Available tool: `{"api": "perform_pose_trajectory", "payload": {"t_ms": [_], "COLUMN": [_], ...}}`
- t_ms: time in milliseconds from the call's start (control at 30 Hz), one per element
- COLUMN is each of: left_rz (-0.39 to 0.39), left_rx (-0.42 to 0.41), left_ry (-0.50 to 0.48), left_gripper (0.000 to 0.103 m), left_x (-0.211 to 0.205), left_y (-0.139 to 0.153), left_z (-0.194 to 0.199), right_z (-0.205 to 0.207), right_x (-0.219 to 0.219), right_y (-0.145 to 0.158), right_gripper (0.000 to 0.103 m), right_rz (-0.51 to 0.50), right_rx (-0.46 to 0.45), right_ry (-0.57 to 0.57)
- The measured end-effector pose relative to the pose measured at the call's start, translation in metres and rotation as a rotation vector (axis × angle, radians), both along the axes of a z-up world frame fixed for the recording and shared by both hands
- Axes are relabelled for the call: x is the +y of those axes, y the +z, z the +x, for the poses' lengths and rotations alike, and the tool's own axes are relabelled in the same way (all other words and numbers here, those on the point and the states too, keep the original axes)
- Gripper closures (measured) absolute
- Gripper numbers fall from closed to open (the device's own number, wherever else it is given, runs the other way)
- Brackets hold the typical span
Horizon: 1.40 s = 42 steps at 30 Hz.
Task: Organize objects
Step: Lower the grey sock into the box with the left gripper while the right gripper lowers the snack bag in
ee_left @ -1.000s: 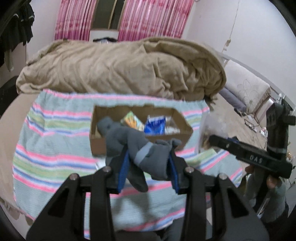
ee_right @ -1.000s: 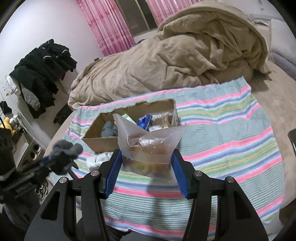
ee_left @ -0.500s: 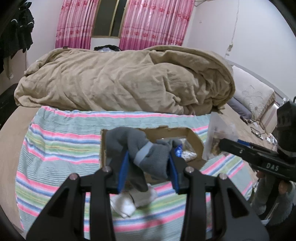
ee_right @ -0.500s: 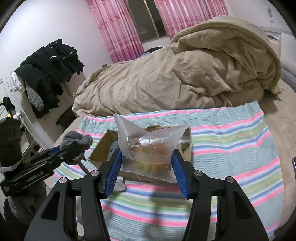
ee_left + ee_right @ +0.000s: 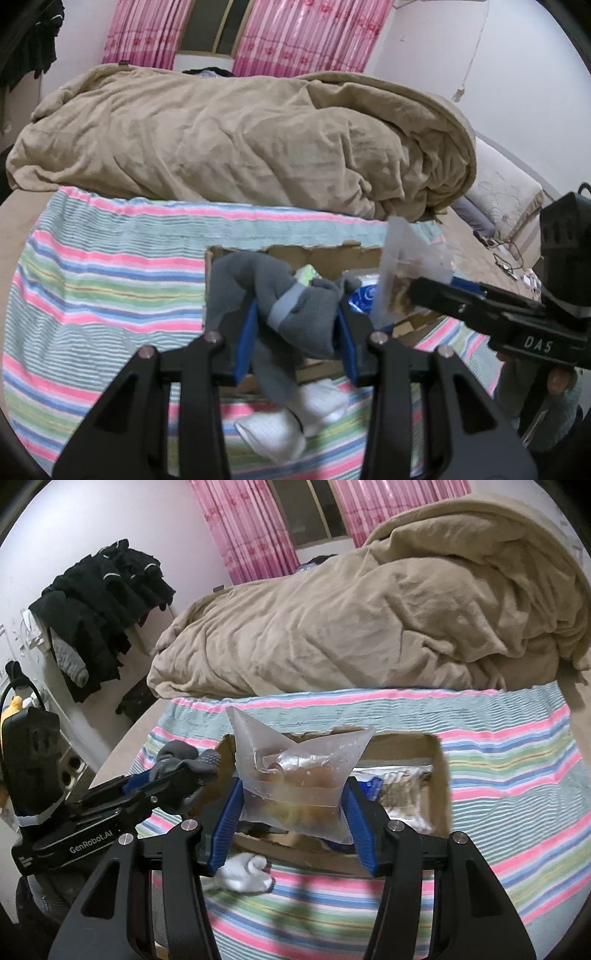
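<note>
Both loads hang just in front of the open brown cardboard box (image 5: 437, 775)

Your left gripper (image 5: 295, 334) clenches the grey knitted glove (image 5: 291, 295), nearer the box's left end; your right gripper (image 5: 293, 812) grasps the clear plastic bag of brown food (image 5: 295, 775) upright before the box's middle; a white sock (image 5: 243, 871) lies on the striped blanket (image 5: 517, 812) before the box's front wall.

A grey glove (image 5: 295, 310) with a paler grey band sits between blue pads (image 5: 245, 338); beyond them, a brown cardboard box (image 5: 439, 775) on a towel (image 5: 110, 277) striped pink, green, blue and white, a tan blanket (image 5: 240, 140), pink floral curtains (image 5: 303, 33).
</note>
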<state>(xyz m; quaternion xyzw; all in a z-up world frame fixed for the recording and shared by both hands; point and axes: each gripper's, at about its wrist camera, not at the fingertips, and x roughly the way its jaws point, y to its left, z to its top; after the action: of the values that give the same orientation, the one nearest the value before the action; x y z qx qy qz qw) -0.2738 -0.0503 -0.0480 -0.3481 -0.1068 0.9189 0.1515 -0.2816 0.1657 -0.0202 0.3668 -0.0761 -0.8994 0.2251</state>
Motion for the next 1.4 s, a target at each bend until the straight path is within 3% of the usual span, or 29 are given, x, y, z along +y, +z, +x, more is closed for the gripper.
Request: {"api": "perform_pose_trajectory", "payload": {"t_ms": [300, 433, 600, 633, 700, 767, 967, 1067, 1200, 1400], "left_rz": [-0.025, -0.096, -0.162, -0.169, -0.166, -0.149, -0.147, -0.178, -0.228, -0.182], "left_rx": [-0.086, -0.088, -0.082, -0.079, -0.070, -0.056, -0.012, -0.055, -0.133, -0.140], "left_ry": [-0.022, -0.034, -0.066, -0.070, -0.073, -0.074, 0.027, 0.120, 0.137, 0.162], "left_gripper": [0.060, 0.057, 0.047, 0.043, 0.027, 0.024, 0.015, 0.015, 0.015, 0.013], "left_x": [0.000, 0.009, 0.022, 0.023, 0.023, 0.022, 0.003, -0.011, -0.014, -0.021], "left_y": [-0.039, -0.043, -0.038, -0.036, -0.030, -0.022, -0.007, -0.018, -0.045, -0.049], "left_z": [-0.025, -0.027, -0.015, -0.012, -0.005, 0.003, 0.013, 0.001, -0.016, -0.017], "right_z": [-0.018, -0.021, -0.025, -0.026, -0.025, -0.023, -0.022, -0.020, -0.013, -0.005], "right_x": [-0.013, -0.015, -0.014, -0.014, -0.015, -0.014, -0.013, -0.012, -0.007, -0.003], "right_y": [-0.032, -0.043, -0.052, -0.055, -0.059, -0.060, -0.061, -0.060, -0.054, -0.043], "right_gripper": [0.046, 0.046, 0.045, 0.044, 0.044, 0.043, 0.037, 0.036, 0.035, 0.031], "right_rz": [-0.006, -0.001, -0.011, -0.006, 0.006, 0.002, -0.001, -0.004, -0.007, 0.024], "right_rx": [-0.078, -0.104, -0.134, -0.142, -0.147, -0.142, -0.145, -0.141, -0.116, -0.076], "right_ry": [0.006, 0.010, 0.013, 0.012, 0.010, 0.008, 0.014, 0.006, -0.017, -0.032]}}
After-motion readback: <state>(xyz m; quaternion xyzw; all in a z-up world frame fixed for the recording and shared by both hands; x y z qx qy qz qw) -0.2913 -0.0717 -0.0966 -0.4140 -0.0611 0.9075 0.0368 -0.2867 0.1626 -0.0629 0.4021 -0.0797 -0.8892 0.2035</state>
